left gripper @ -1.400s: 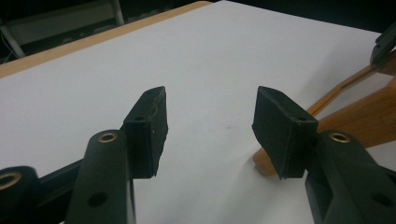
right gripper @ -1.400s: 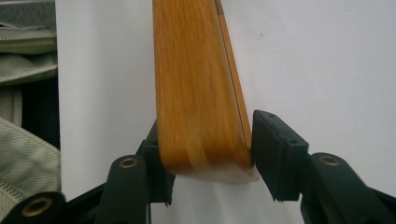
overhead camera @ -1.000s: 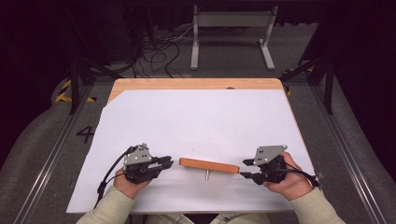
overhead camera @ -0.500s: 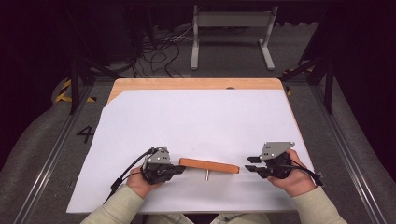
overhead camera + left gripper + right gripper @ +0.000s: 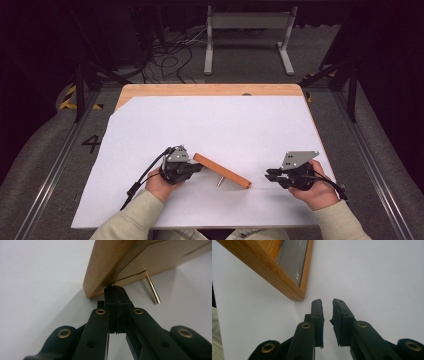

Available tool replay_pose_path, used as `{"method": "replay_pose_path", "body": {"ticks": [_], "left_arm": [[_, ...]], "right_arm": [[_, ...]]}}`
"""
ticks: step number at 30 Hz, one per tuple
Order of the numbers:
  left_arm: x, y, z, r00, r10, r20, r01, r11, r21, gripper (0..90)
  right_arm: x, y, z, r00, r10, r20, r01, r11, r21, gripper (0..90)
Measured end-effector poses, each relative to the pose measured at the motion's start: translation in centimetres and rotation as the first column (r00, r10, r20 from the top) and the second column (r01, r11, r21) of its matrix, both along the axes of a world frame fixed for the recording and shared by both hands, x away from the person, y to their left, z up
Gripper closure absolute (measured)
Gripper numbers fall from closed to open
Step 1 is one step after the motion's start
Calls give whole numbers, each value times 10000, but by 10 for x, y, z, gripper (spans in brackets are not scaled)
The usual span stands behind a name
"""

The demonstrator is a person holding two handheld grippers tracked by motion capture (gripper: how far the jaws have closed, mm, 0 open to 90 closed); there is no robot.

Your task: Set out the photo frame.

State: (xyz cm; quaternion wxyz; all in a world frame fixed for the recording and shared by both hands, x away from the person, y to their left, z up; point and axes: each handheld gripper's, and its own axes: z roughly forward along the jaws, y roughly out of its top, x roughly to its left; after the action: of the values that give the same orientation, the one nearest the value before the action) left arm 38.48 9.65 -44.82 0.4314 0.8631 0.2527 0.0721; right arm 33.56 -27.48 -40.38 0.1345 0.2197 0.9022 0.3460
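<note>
White tabletop (image 5: 225, 125) bare across its far and middle parts; free passage there. Single obstacle: wooden block (image 5: 221, 170), lying diagonally near the front edge, a thin brass pin (image 5: 219, 180) jutting from its side. Left gripper (image 5: 192, 170) touches the block's left end (fingers pressed together, possibly tucked under the edge). Open strip between block and right gripper (image 5: 270, 174).

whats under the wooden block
A thin brass pin sticks out from beneath the wooden block toward the white sheet. The left gripper, jaws closed, is wedged under its raised end. How the pin is fixed to the block is hidden.
</note>
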Motion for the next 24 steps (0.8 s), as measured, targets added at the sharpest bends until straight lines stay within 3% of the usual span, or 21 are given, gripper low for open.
{"method": "replay_pose_path", "body": {"ticks": [9, 24], "left_arm": [[21, -18, 2, 9956, 941, 2, -941, 9956, 34, 896], [49, -46, 4, 9931, 1118, -362, -1128, 9933, -252, 895]], "right_arm": [[0, 1, -2, 9999, -83, -58, 84, 9999, 58, 828], [-6, 5, -3, 9999, -51, -100, 52, 9999, 118, 889]]}}
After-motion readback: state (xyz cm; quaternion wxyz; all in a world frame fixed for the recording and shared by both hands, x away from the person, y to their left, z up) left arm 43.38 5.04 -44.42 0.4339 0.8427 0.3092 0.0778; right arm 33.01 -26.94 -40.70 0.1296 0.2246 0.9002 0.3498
